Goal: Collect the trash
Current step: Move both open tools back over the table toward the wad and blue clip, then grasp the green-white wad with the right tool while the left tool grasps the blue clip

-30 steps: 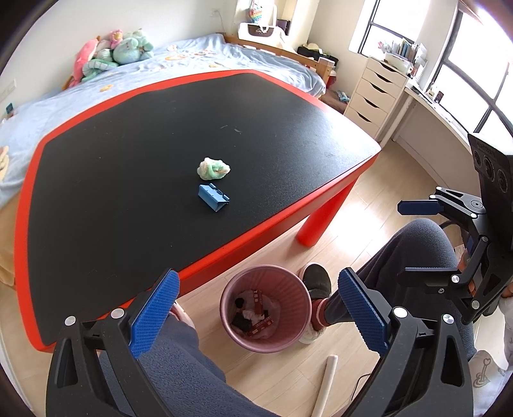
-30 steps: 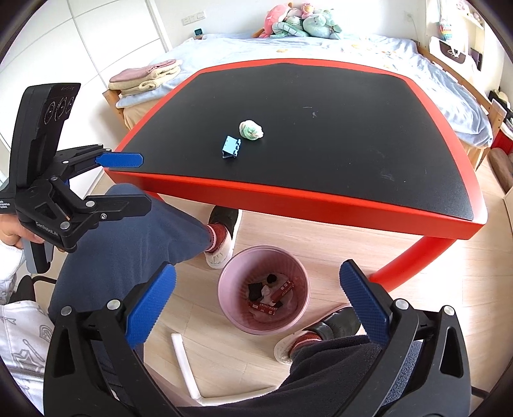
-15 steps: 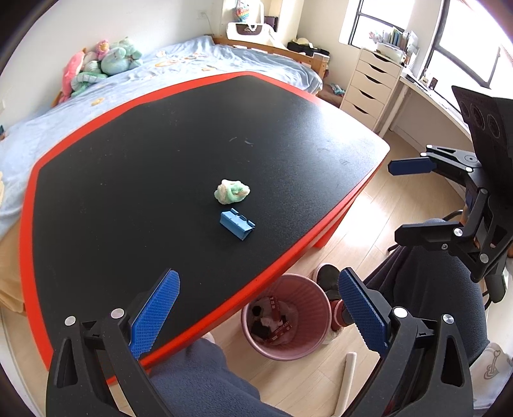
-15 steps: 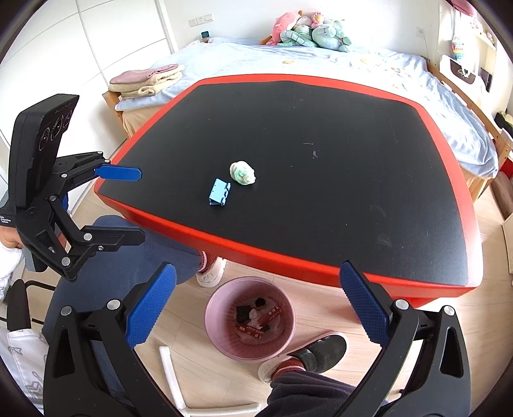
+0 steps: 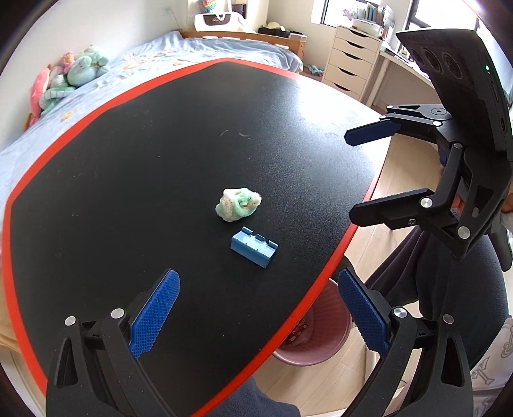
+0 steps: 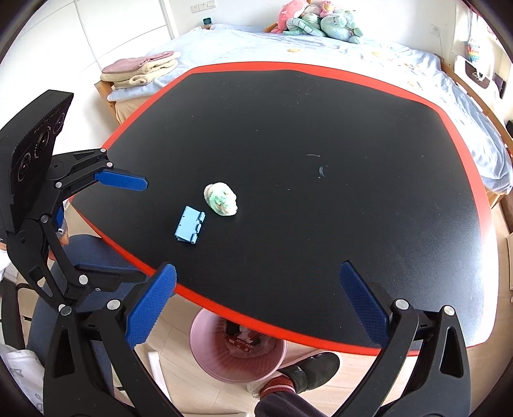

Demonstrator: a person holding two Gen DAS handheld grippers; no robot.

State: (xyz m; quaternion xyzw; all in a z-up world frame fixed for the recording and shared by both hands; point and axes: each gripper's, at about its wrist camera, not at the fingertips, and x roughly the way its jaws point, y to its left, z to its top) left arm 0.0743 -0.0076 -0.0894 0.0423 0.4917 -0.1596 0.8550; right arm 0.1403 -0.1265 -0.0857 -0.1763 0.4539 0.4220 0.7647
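A crumpled green-and-white wad and a small blue box lie side by side on the black table with red rim; they also show in the right wrist view as wad and box. A pink trash bin with scraps stands on the floor under the table's near edge, also in the left wrist view. My left gripper is open and empty, above the table short of the box. My right gripper is open and empty over the table's edge.
A bed with plush toys lies beyond the table. White drawers stand at the right of the left wrist view. My legs and a shoe are beside the bin. A white stick lies on the floor.
Both grippers have risen and moved forward from over the bin to over the table. The wad and box now look closer. Both grippers stay open.
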